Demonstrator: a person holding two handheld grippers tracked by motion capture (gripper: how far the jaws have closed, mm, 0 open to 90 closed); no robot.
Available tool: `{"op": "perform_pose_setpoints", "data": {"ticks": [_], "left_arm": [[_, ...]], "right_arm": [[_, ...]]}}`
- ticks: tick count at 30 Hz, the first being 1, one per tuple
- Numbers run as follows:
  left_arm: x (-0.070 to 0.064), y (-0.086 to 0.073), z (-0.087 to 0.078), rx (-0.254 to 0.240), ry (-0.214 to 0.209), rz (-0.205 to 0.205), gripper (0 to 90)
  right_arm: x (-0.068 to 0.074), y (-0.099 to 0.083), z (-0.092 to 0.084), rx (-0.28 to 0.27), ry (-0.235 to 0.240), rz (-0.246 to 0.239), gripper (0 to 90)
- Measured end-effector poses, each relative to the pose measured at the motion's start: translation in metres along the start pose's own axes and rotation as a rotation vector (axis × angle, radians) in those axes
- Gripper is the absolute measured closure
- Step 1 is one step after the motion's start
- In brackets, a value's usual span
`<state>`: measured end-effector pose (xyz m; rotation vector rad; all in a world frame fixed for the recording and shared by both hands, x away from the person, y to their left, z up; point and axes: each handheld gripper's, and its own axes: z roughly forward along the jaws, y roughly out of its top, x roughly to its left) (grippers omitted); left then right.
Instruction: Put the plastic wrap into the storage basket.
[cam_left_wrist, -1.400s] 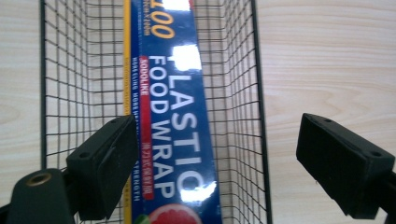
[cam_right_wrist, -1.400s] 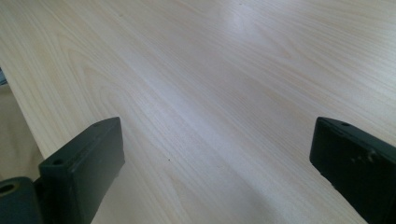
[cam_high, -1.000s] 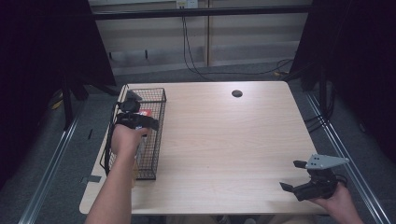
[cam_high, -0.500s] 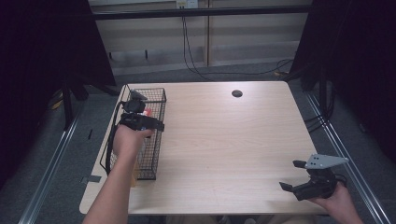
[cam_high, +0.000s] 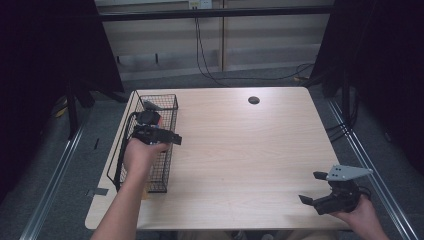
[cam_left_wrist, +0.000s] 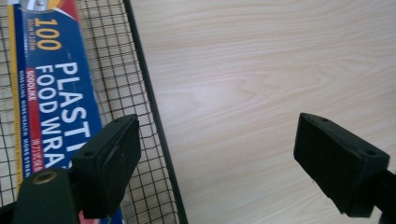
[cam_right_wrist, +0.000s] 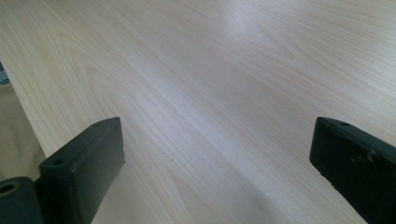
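A black wire basket (cam_high: 171, 162) stands along the table's left edge. In it lies a blue and red box of plastic food wrap (cam_left_wrist: 51, 93). A hand holds my left gripper (cam_high: 170, 136) over the basket's right rim, pointing out over the tabletop. In the left gripper view its jaws (cam_left_wrist: 217, 140) stand open with nothing between them. One jaw is over the basket mesh (cam_left_wrist: 149, 102) and the other over bare wood. My right gripper (cam_high: 311, 187) sits at the table's front right corner, also open and empty (cam_right_wrist: 215, 154), low over the wood.
The light wooden table (cam_high: 240, 150) has a round black cable hole (cam_high: 254, 100) near its back edge. Cables (cam_high: 210, 65) trail on the floor behind it. Dark screens stand at both sides, and metal rails (cam_high: 55, 170) run along the floor.
My left gripper has shifted a little to the right, from above the basket's inside to across its right rim. The right gripper has stayed where it was.
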<state>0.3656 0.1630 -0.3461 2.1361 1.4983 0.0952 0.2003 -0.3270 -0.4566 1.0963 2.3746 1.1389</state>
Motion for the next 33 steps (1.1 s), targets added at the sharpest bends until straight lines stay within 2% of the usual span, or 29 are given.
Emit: {"op": "perform_pose_setpoints", "data": {"ticks": [3,7,24,29,33], "left_arm": [[-0.009,0.0,0.003,-0.015,-0.03,0.013,15.0],[-0.018,-0.001,0.011,-0.009,-0.046,0.036,15.0],[-0.049,-0.009,0.038,-0.046,-0.093,0.094,13.8],[-0.054,-0.011,0.044,-0.05,-0.111,0.105,13.4],[-0.058,-0.012,0.047,-0.053,-0.105,0.129,13.3]], "right_arm": [[0.0,0.0,0.0,-0.001,0.0,-0.001,3.1],[0.0,0.0,0.0,-0.001,-0.001,-0.003,3.1],[0.0,0.0,0.001,0.003,0.0,-0.004,3.1],[0.0,0.0,0.001,0.005,-0.003,-0.005,3.0],[-0.001,0.0,0.002,0.007,-0.002,-0.003,3.0]]}}
